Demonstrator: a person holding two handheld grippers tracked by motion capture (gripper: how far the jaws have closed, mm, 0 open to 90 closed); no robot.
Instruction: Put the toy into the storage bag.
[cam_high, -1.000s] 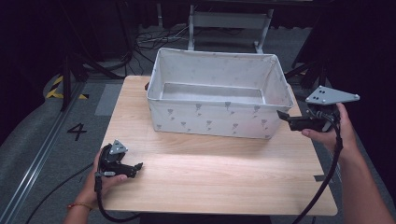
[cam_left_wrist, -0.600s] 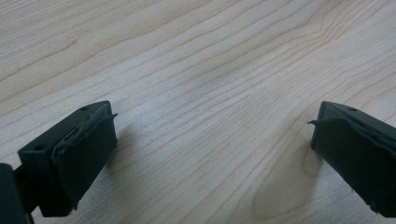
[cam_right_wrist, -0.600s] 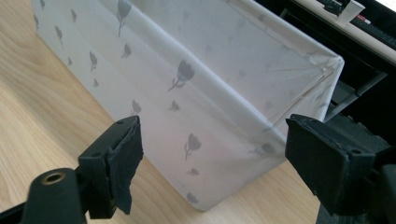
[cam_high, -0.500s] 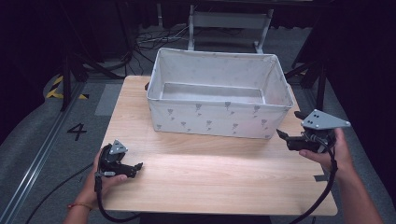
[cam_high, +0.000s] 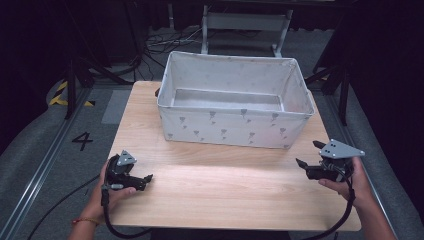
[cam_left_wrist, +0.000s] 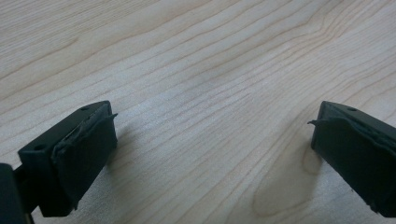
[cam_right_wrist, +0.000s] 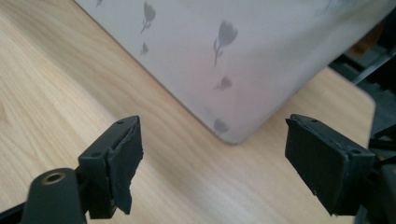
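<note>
The wooden bench (cam_high: 235, 200) is carrying a white fabric storage bin (cam_high: 232, 127), empty. Right of it, the right hand-held gripper (cam_high: 309, 157) is hovering, jaws spread; the left hand-held gripper (cam_high: 145, 181), likewise spread, is resting in front. Careless nudging might dent the bin's soft wall.

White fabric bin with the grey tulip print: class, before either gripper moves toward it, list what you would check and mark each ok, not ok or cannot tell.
1. White fabric bin with grey tulip print stands upright on the light wooden table: ok.
2. Bin's visible floor bare: ok; the part behind the near wall: cannot tell.
3. Left gripper open, jaws holding nothing: ok.
4. Right gripper open, jaws holding nothing: ok.
5. Right gripper faces the bin's near corner, apart from it: ok.
6. Table between the grippers free of objects: ok.
</note>
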